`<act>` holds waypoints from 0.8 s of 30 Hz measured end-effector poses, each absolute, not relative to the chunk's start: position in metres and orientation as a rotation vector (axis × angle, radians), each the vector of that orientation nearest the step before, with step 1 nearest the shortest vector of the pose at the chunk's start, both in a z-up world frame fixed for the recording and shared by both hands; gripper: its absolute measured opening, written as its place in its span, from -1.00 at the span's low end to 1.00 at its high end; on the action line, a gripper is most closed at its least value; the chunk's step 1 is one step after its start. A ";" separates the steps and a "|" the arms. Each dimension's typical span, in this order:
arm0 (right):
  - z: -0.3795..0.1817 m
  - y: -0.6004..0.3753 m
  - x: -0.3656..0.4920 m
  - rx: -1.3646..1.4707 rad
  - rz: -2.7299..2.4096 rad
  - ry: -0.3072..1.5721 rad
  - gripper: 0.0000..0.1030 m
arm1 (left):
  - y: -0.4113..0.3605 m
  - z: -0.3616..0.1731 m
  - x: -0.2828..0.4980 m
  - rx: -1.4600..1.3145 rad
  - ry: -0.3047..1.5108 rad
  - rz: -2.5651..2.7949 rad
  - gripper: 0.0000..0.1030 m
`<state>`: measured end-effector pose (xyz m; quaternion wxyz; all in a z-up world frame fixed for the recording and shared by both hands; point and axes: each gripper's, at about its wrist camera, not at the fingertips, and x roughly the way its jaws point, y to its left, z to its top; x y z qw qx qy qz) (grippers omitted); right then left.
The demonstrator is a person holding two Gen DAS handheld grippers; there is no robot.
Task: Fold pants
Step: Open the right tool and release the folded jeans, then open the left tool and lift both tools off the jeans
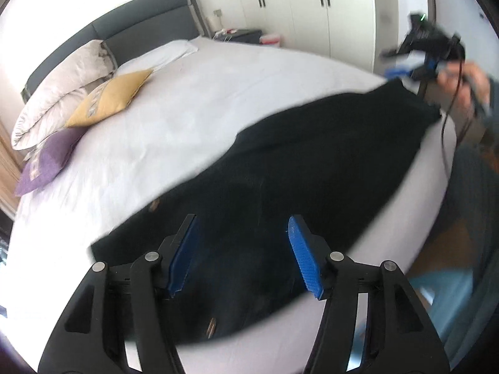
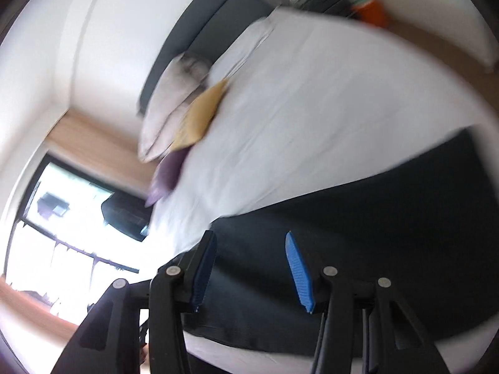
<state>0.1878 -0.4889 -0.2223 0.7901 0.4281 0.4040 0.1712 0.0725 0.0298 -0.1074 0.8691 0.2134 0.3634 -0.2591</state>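
Note:
Black pants (image 1: pixel 280 168) lie stretched along the near edge of a white bed (image 1: pixel 174 118). My left gripper (image 1: pixel 241 227) is open and empty just above one end of the pants. My right gripper (image 1: pixel 402 68) shows in the left wrist view above the far end of the pants, blurred by motion. In the right wrist view my right gripper (image 2: pixel 249 243) is open and empty over the pants (image 2: pixel 374 233), which lie on the bed (image 2: pixel 312 109).
Grey, yellow (image 1: pixel 109 99) and purple (image 1: pixel 46 162) pillows are stacked by the dark headboard (image 1: pixel 137 28). White wardrobes (image 1: pixel 312 6) and a nightstand stand behind the bed. A window (image 2: pixel 62 249) is to the left in the right wrist view.

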 end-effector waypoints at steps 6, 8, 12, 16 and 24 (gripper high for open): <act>-0.298 -0.482 0.231 0.979 0.267 0.992 -0.23 | -0.014 -0.175 0.128 0.493 0.900 -0.535 0.11; -0.314 -0.504 0.236 1.076 0.211 0.966 -0.82 | -0.012 -0.193 0.130 0.506 0.939 -0.528 0.12; -0.320 -0.518 0.244 1.033 0.173 0.938 -1.00 | 0.002 -0.197 0.109 0.490 0.913 -0.535 0.12; -0.312 -0.518 0.242 0.971 0.138 0.933 -1.00 | 0.010 -0.196 0.093 0.512 0.888 -0.539 0.12; -0.245 -0.462 0.196 0.864 0.354 0.866 -0.01 | 0.013 -0.150 0.096 0.394 0.802 -0.543 0.12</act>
